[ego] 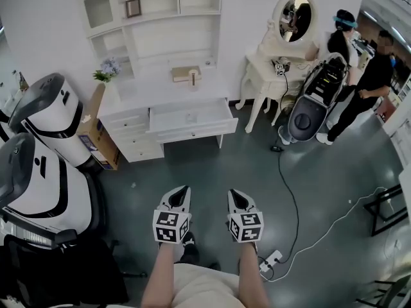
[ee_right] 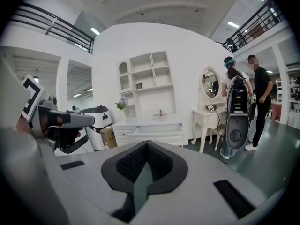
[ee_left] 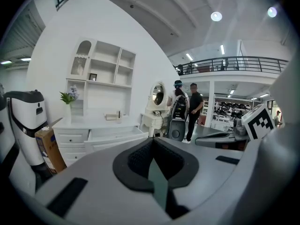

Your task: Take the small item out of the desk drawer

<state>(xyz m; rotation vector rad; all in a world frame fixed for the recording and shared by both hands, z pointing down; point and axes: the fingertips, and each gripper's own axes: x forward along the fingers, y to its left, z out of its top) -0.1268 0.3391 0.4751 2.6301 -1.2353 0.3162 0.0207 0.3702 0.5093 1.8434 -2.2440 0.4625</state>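
Both grippers sit closest, low in the head view: the left hand-held gripper (ego: 183,191) and the right hand-held gripper (ego: 235,194) each have their jaws pressed together with nothing between them, and they're well apart from the furniture, out over the dark floor (ego: 212,165). As for the small item (ego: 191,116), all I get is a faint speck on the floor of the open drawer (ego: 192,126), roughly mid-drawer, too tiny to say what it is. My guess is it's light and rigid, so a gentle pinch across its narrow sides should do. It could skate on that smooth drawer bottom, so I'd come from above and open the jaws first. The drawer is pulled out from under the white surface (ego: 154,92), which carries a wooden stand (ego: 186,74) and a flower pot (ego: 106,69). A cardboard box (ego: 96,133) leans just beside it on the left, and a dressing table (ego: 266,69) with an oval mirror stands off to the right, with two people (ego: 359,82) near it.
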